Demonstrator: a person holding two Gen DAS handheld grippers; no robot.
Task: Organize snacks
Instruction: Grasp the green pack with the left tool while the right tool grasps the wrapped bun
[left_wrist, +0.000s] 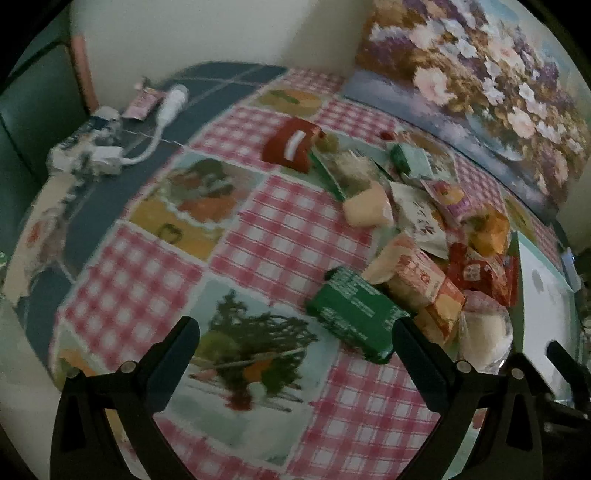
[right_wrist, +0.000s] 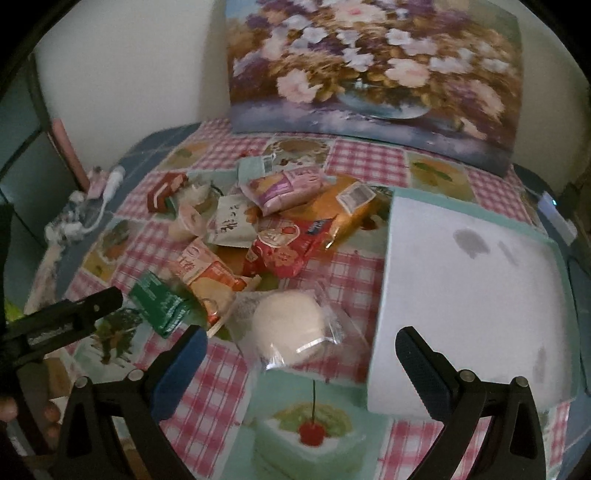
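Observation:
A heap of wrapped snacks lies on the checked tablecloth (left_wrist: 288, 236). A green packet (left_wrist: 354, 314) lies nearest my left gripper (left_wrist: 295, 339), which is open and empty just short of it. In the right wrist view the green packet (right_wrist: 159, 301) sits left of a round white bun in clear wrap (right_wrist: 291, 326). My right gripper (right_wrist: 301, 350) is open and empty, with the bun just beyond its fingertips. An orange-white packet (right_wrist: 207, 273), a red packet (right_wrist: 284, 247), an orange bag (right_wrist: 343, 210) and a purple packet (right_wrist: 284, 186) lie further back. The left gripper (right_wrist: 74, 314) shows at the left edge.
A white tray with a teal rim (right_wrist: 469, 295) lies to the right of the heap. A flower painting (right_wrist: 373, 70) leans on the wall at the back. A white cable and plug (left_wrist: 110, 147) lie at the far left. A red packet (left_wrist: 291, 144) lies apart.

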